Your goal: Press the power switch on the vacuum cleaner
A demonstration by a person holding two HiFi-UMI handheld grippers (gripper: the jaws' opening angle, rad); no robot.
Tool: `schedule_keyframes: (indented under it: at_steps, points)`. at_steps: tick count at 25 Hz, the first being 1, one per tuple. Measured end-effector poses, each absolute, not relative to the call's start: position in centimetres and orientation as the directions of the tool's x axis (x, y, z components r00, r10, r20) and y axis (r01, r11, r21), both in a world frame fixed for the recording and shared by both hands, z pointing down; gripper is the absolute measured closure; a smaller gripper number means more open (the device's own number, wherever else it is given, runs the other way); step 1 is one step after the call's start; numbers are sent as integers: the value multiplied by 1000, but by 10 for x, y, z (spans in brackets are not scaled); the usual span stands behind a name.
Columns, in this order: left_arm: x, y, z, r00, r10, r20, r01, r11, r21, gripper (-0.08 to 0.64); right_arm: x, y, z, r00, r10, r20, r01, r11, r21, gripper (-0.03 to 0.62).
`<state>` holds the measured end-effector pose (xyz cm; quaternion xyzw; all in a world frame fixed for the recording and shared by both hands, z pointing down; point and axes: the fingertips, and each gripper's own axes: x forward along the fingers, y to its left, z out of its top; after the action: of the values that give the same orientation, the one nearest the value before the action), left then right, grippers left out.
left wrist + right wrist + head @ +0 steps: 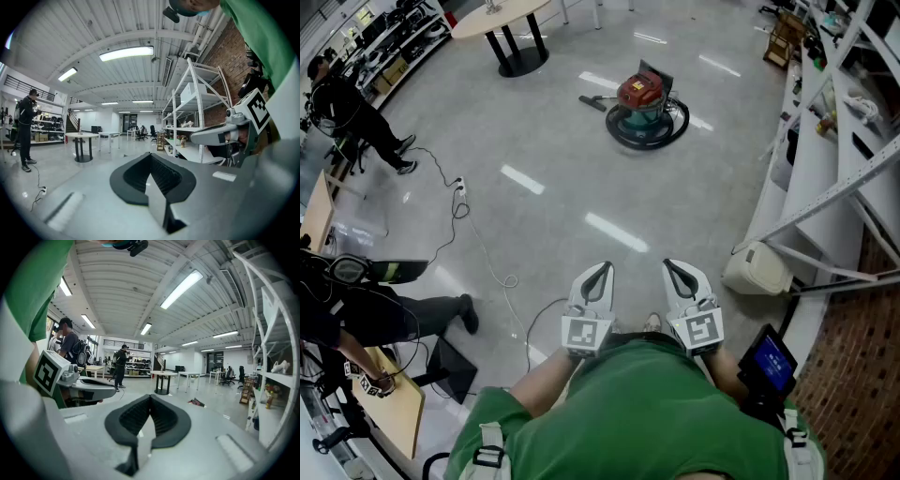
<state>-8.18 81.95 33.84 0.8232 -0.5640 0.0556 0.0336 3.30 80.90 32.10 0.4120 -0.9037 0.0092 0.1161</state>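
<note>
Vacuum cleaner (642, 108) stood well beyond left gripper (600, 269) and right gripper (673, 267), held side by side, jaws closed on nothing; red top, teal base, black hose.

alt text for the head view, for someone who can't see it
A red-topped vacuum cleaner sits far off on the grey floor. Left tongs and right tongs are shut and empty above a green shirt; white shelving lines the right.
</note>
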Motion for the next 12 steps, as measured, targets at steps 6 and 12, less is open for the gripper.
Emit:
schedule_keyframes:
  at_steps: [6, 12]
  points:
    - [-79, 819, 339, 357, -926, 124, -933, -359, 6, 554, 34, 808, 322, -632, -744, 218, -748, 659, 77, 589]
    - [-80, 817, 338, 357, -926, 122, -933, -359, 7, 554, 35, 805, 325, -626, -748, 220, -754, 652, 76, 589]
